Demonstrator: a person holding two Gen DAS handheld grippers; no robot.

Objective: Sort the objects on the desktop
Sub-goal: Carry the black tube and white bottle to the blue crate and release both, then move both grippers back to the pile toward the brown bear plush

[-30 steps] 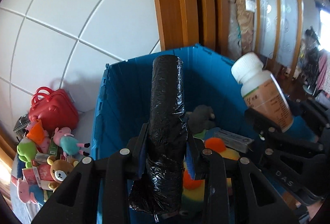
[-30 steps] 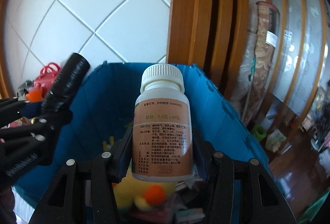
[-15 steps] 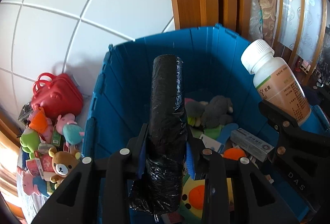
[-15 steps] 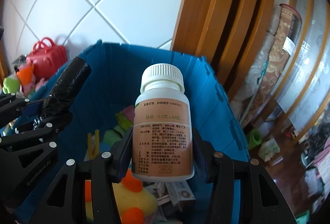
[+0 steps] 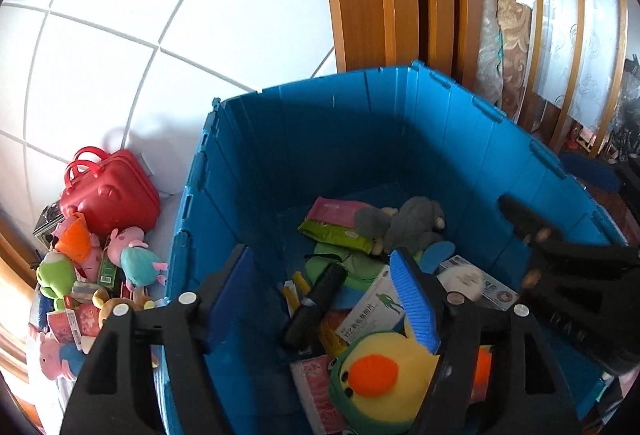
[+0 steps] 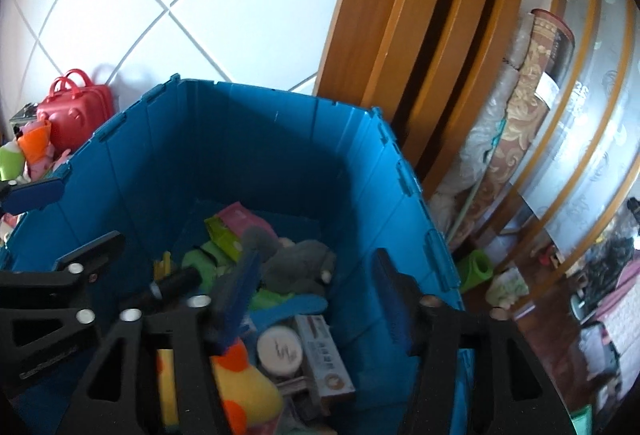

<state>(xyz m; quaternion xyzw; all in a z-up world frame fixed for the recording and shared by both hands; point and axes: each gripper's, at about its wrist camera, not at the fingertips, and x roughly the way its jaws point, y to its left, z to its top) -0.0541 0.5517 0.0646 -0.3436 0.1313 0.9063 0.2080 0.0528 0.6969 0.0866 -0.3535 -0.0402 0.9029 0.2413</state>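
Both grippers have let go since half a second ago: the black roll [image 5: 318, 301] formerly clamped by the left gripper [image 5: 324, 295] and the white-capped bottle [image 6: 279, 351] formerly clamped by the right gripper [image 6: 316, 287] now lie inside the blue crate [image 5: 360, 123]. Left gripper: fingers spread wide apart over the crate's near side, nothing between them; one blue pad [image 5: 412, 305] faces the camera. Right gripper: fingers likewise wide apart and empty, poised above the crate's contents; in the left wrist view it appears as a dark shape at the crate's right wall.

Crate contents. The black roll rests at a slant near the middle of the crate floor, beside yellow clips [image 5: 294, 291] and a green soft item [image 5: 340, 263]. The bottle lies with its white cap towards the right wrist camera, just beside a long carton [image 6: 324, 359]. A yellow duck plush [image 5: 380, 371] with an orange beak sits at the crate's near edge, touching a white medicine box [image 5: 374, 309]. A grey plush [image 5: 404, 223] lies towards the crate's far wall, next to pink and green packets [image 5: 336, 223].

Outside the crate. A red toy case [image 5: 108, 191] and a heap of small plush toys [image 5: 92, 267] stand to the crate's left, against the white tiled wall [image 5: 140, 15]. A wooden door frame [image 6: 400, 35] rises behind the crate's right corner.
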